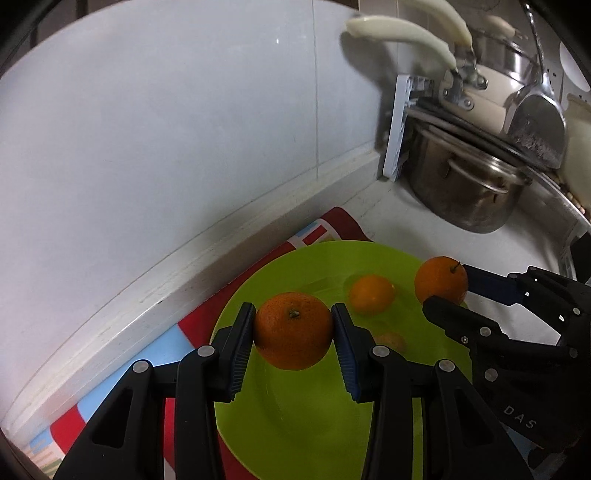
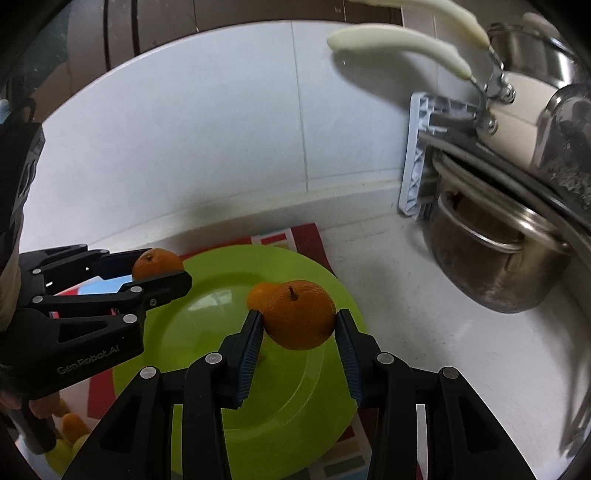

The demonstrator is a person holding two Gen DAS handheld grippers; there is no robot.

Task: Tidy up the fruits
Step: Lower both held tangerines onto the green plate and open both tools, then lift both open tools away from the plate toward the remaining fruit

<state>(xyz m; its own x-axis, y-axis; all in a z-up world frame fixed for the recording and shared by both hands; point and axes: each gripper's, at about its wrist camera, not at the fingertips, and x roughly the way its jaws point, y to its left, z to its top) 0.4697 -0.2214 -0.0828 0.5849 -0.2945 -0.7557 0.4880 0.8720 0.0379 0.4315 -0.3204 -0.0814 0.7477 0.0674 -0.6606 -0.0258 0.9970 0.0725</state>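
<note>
My left gripper (image 1: 293, 330) is shut on an orange (image 1: 293, 332) and holds it above the green plate (image 1: 303, 424). My right gripper (image 2: 298, 320) is shut on a second orange (image 2: 300, 319) with a stem, above the plate's right part (image 2: 295, 398). Each gripper shows in the other view: the right gripper (image 1: 448, 291) with its orange (image 1: 439, 284), the left gripper (image 2: 162, 266) with its orange (image 2: 157, 263). A smaller orange (image 1: 371, 293) lies on the plate, partly hidden behind the held orange in the right wrist view (image 2: 258, 295).
The plate sits on a red, blue and white mat (image 1: 184, 332) on a white counter by a tiled wall. Stacked steel pots (image 1: 465, 184) with cream handles (image 1: 402, 33) stand at the back right. More fruit (image 2: 72, 424) lies at the lower left.
</note>
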